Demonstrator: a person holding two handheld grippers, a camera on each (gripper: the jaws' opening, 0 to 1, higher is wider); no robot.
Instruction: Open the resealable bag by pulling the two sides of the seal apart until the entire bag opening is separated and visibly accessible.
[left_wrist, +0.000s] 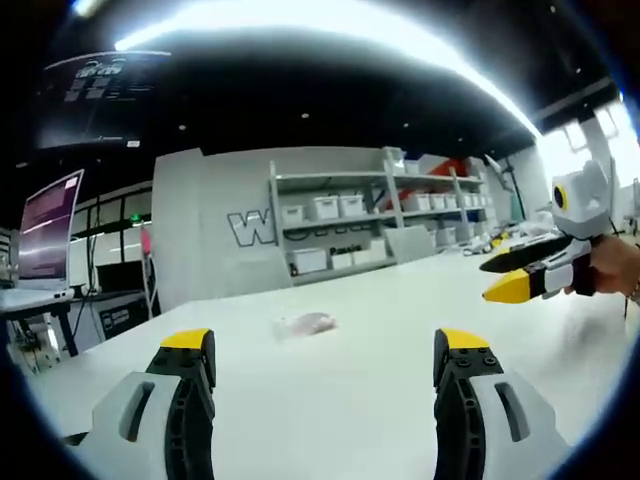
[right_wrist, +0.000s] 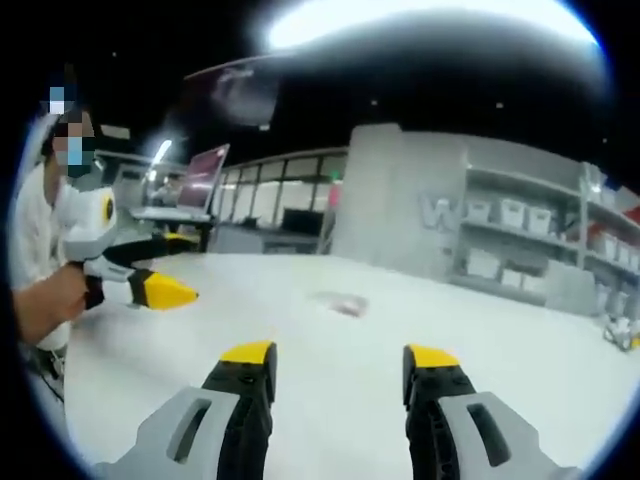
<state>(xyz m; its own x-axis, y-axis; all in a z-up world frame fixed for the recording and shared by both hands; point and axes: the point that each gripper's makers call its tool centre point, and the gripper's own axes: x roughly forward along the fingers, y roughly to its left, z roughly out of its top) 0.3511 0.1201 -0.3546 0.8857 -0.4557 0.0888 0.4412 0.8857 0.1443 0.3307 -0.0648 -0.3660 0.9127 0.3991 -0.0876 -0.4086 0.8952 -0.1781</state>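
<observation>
Both grippers hovered above the bench (left_wrist: 380, 400), fingers spread wide and holding nothing: the left gripper (left_wrist: 325, 350) and the right gripper (right_wrist: 340, 360). The bag (left_wrist: 305, 323) lay flat on the bench, well ahead of both sets of fingers and between them. To my eye, each should come in low from its own side and pinch one lip of the seal.

Small clear resealable bag (left_wrist: 308, 323) (right_wrist: 340, 303) with pinkish contents, flat on the white table, untouched.
</observation>
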